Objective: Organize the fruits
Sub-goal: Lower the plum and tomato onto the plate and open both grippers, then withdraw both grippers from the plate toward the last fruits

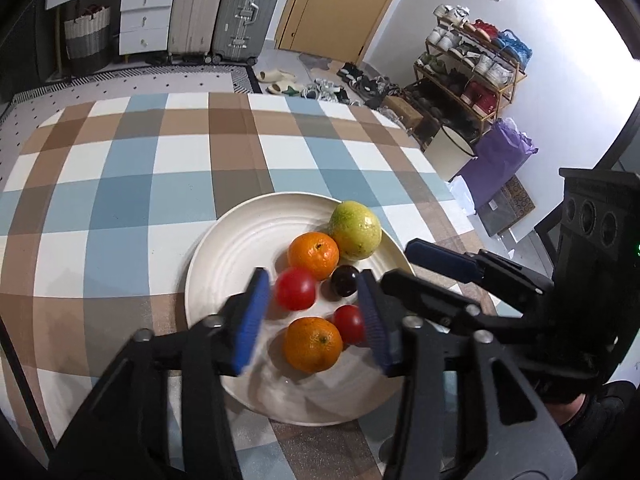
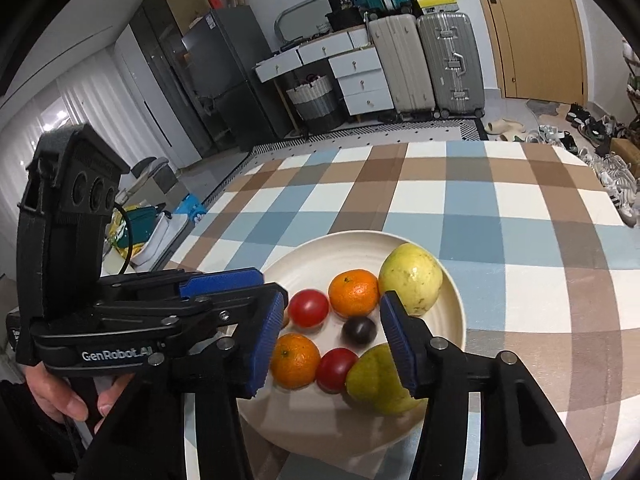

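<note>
Fingers [image 1: 256, 316] astride plated fruits [image 1: 314, 344]

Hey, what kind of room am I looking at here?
Most likely a lived-in home, near the entry: a shoe rack by a wooden door, suitcases, and a checked-cloth table holding fruit.

"GenRobot.AI" in white on black body of left tool [image 2: 276, 332].

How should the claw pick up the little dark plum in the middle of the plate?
Come straight down from above and pinch the dark plum across its round middle. Oranges, tomatoes and pears crowd around it on the plate, so a sideways approach would likely bump them. Slip the fingers into the small gaps beside it.
</note>
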`<state>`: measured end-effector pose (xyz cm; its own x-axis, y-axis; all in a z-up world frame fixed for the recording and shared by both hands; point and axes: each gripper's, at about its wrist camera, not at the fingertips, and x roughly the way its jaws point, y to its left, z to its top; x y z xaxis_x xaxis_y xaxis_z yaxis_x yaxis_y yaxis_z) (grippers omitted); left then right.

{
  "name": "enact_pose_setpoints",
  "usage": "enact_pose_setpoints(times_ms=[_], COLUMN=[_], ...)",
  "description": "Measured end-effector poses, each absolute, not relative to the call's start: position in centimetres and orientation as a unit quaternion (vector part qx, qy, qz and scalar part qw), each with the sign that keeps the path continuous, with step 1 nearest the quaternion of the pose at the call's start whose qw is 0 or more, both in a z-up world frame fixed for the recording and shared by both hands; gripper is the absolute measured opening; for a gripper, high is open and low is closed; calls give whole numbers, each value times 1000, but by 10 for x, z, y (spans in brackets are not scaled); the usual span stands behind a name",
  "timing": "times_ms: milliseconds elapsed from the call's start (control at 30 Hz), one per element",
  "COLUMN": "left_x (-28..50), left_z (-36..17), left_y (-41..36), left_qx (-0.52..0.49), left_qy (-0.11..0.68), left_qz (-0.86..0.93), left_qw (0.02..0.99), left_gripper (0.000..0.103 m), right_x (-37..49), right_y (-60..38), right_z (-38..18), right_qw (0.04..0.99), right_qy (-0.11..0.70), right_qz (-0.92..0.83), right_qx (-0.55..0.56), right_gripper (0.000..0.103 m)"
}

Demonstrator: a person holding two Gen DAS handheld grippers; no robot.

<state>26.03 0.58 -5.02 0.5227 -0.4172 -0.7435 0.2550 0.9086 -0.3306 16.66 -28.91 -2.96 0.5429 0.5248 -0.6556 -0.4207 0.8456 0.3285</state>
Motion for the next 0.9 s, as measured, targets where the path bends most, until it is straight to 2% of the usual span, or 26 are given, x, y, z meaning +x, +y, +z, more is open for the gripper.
enact_pose_setpoints(times_ms=[100, 167, 300, 367, 500, 700, 800, 867, 900], left_x=[254, 249, 235, 227, 209, 186, 171, 163, 158], left_z=[-45, -42, -39, -36, -28, -19, -16, -14, -13], left_y=[12, 16, 24, 25, 28, 31, 32, 35, 36], left_qx=[-96, -98, -103, -100, -100, -100, -98, -95, -100], left_qy=[443, 440, 435, 431, 417, 413, 407, 398, 394], left_qz=[-192, -188, -187, -187, -186, -177, -173, -156, -156], left_qw=[870, 873, 875, 877, 884, 888, 892, 899, 900], left_gripper=[48, 54, 62, 65, 80, 83, 89, 102, 102], right_x=[162, 157, 146, 139, 125, 108, 98, 90, 87], right_y=[-297, -304, -312, -313, -312, -314, -315, -316, -316], right_z=[-24, -20, -11, -7, 2, 13, 19, 22, 23], right_qw=[881, 885, 890, 893, 897, 902, 906, 909, 909], right_qy=[385, 377, 362, 354, 345, 333, 326, 320, 319], right_qz=[264, 262, 263, 264, 264, 258, 255, 254, 254], right_qx=[71, 79, 90, 90, 86, 91, 89, 85, 84], right_gripper=[55, 66, 74, 81, 84, 88, 92, 93, 93])
